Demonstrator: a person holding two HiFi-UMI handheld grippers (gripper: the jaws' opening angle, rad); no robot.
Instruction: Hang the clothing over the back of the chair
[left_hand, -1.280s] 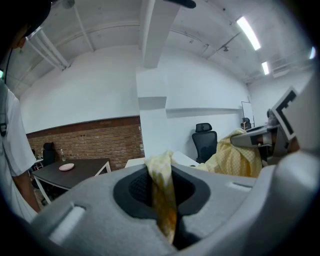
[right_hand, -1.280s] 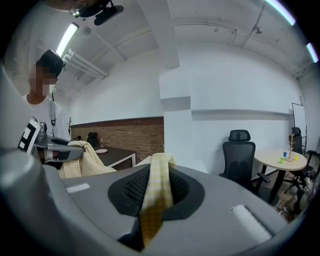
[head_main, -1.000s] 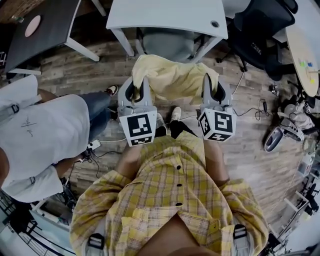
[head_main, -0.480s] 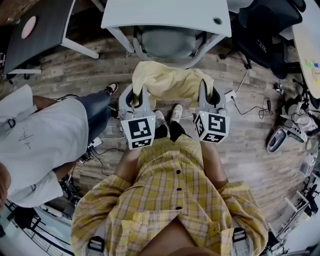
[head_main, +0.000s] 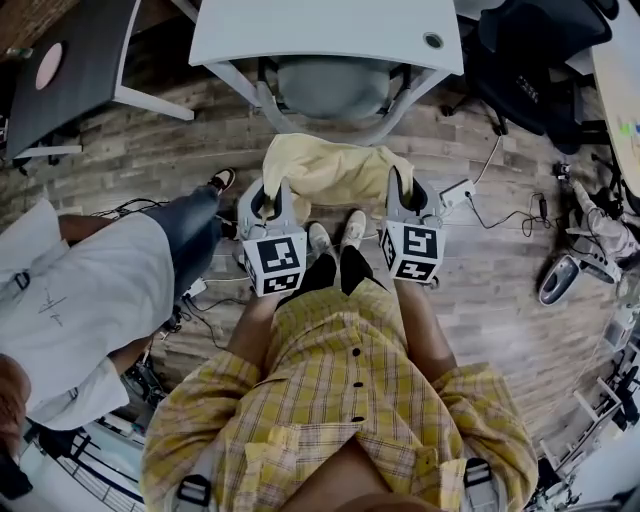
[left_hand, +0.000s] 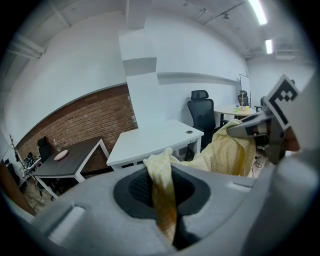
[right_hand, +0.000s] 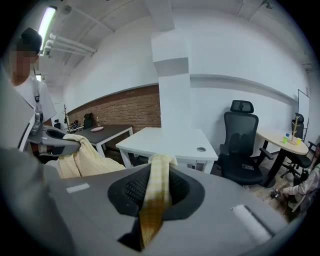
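Left gripper (head_main: 268, 196) and right gripper (head_main: 403, 186) clench the yellow clothing (head_main: 335, 170). At 12 o'clock — desk (head_main: 320, 30) partly hides the chair (head_main: 330, 88).

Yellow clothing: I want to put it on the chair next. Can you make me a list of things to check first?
1. Left tool shut on the yellow clothing: ok.
2. Right tool shut on it too: ok.
3. Clothing spread between the two tools: ok.
4. Gray chair straight ahead: ok, though it sits tucked under the white desk.
5. Clothing draped over the chair back: not ok, it hangs from the tools, not on the chair.
6. Bottom edge clear of the floor: cannot tell from above.
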